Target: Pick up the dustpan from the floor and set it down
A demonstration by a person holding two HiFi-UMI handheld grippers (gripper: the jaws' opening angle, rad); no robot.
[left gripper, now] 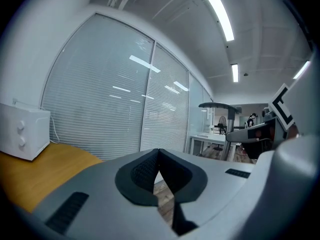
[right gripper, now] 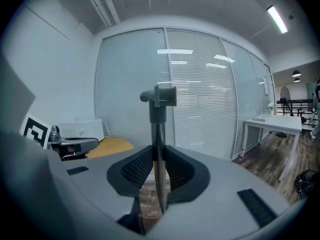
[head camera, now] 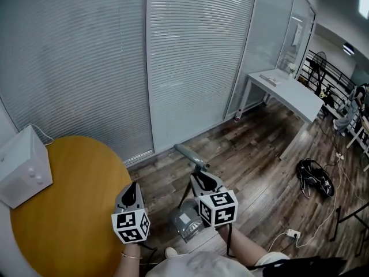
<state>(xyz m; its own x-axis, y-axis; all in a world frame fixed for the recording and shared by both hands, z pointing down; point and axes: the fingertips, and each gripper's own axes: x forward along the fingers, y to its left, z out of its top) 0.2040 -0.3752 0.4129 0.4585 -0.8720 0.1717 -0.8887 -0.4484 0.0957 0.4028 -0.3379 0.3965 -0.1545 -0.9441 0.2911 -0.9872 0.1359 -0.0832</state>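
The right claw is clamped on the grey metal handle of the long-handled dustpan. In the right gripper view the two dark ribbed pads press on the pole from either side. The handle stands upright between them and ends above in a grey plastic cap. In the head view the handle sticks out past the claw's tips towards the wall of white slatted blinds. The dustpan's translucent grey pan hangs beneath the claw, close to the person's legs. Whether it touches the dark wooden plank floor cannot be told. A pale patch shows inside the pan, but what it is cannot be made out.

The left claw is level with the right one and just to its left, well apart from the dustpan. Its jaws meet at the tips with nothing between them, as the left gripper view shows.

There are two claws and one dustpan. One round yellow worktop lies at the left and carries one white box-shaped appliance with a cord. One white rectangular worktop stands by the glass at the right with a flat object on it. One bundle of black cables lies on the floor.
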